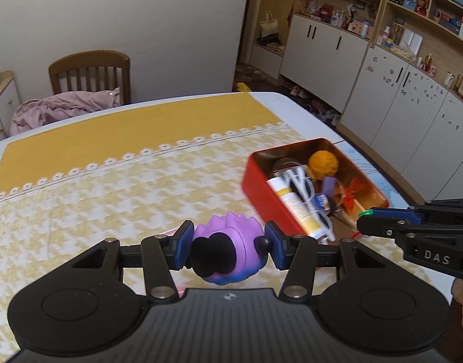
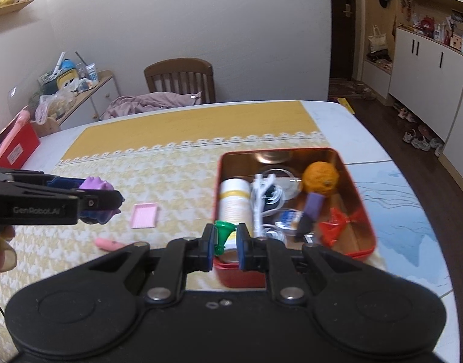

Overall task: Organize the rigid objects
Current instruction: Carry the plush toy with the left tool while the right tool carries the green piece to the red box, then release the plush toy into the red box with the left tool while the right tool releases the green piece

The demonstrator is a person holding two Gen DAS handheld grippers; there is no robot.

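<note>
My left gripper (image 1: 228,246) is shut on a purple toy figure (image 1: 228,239) with black eyes and a blue base, held above the yellow checked tablecloth (image 1: 110,187). In the right wrist view the same toy (image 2: 96,185) shows at the left in that gripper (image 2: 110,202). My right gripper (image 2: 226,239) is shut on a small green funnel-shaped piece (image 2: 223,233), just over the near edge of the red tin box (image 2: 361,211). The box (image 1: 261,190) holds an orange, a white tube, white glasses and a red piece. In the left wrist view the right gripper (image 1: 363,222) hangs over the box's near corner.
A small pink tray (image 2: 143,215) and a pink oblong piece (image 2: 110,244) lie on the cloth left of the box. A wooden chair (image 2: 180,80) with a mauve cloth stands beyond the table. White cabinets (image 1: 413,112) line the right side. A person's fingers (image 2: 4,254) show at the left edge.
</note>
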